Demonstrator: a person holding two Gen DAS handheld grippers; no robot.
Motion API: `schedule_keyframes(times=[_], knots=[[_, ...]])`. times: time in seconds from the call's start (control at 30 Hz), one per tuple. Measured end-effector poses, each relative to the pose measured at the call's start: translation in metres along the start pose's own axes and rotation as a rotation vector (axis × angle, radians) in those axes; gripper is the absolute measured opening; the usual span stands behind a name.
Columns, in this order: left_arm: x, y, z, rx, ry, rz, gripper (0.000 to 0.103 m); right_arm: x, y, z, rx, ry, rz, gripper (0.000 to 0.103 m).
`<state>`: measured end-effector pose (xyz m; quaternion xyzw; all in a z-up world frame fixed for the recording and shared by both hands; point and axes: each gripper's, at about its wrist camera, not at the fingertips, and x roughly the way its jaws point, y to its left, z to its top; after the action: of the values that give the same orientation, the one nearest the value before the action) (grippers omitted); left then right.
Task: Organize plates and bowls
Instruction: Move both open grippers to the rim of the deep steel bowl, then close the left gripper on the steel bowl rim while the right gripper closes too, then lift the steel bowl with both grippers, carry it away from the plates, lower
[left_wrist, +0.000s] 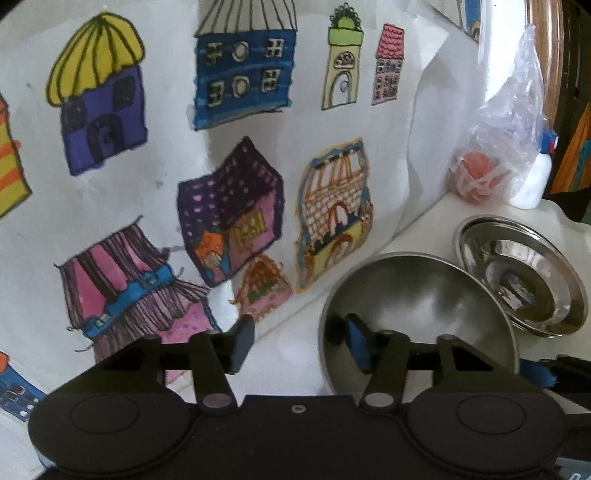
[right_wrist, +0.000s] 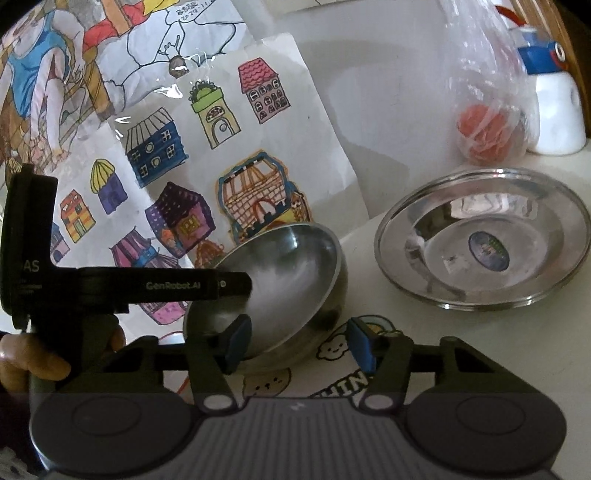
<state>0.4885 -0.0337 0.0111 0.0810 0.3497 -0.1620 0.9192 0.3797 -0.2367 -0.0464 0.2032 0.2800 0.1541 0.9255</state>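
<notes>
Clearly, "GenRobot.AI" is written on the left gripper (right_wrist: 236, 284). Its fingers are wide apart, one inside the steel bowl (right_wrist: 280, 280), one outside its left rim. The bowl sits tilted, its mouth facing up and left. The right gripper (right_wrist: 301, 345) is wide apart too, holding nothing. To the right, the shiny plate (right_wrist: 480, 240) lies flat on the white table (right_wrist: 365, 295).

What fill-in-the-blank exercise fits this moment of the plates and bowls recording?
1. The steel bowl is not sitting level; it is ___.
2. The plate beside the bowl has an oval ___ at its centre.
3. The left gripper and the right gripper both have their jaws ___.
4. The paper drawing behind the bowl shows coloured ___.

Missing words: tilted; sticker; open; houses.
</notes>
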Motion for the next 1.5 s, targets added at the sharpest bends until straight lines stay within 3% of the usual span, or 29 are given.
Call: schedule_keyframes(times=[0.3,0.63,0.87,1.03,1.17,1.5], knots=[[-0.008,-0.017,0.002,0.024,-0.002,-0.013,0.02,-0.002,-0.004,0.003,0.038,0.006,-0.005,0.043],[-0.023,-0.036,0.009,0.026,-0.045,0.015,0.02,-0.011,-0.008,0.003,0.061,-0.014,-0.029,0.037],[-0.052,-0.05,0.014,0.014,-0.091,0.007,0.02,-0.047,-0.008,0.016,0.094,-0.105,-0.028,0.037],[-0.086,-0.062,0.011,0.003,-0.128,-0.035,0.02,-0.08,-0.002,0.013,0.068,-0.104,-0.053,0.038],[-0.115,-0.073,0.001,-0.004,-0.145,-0.062,0.02,-0.109,0.002,0.006,0.093,-0.083,-0.04,0.038],[-0.179,-0.081,-0.054,-0.082,-0.086,-0.115,0.02,-0.183,0.031,-0.024,0.06,-0.018,-0.047,0.038]])
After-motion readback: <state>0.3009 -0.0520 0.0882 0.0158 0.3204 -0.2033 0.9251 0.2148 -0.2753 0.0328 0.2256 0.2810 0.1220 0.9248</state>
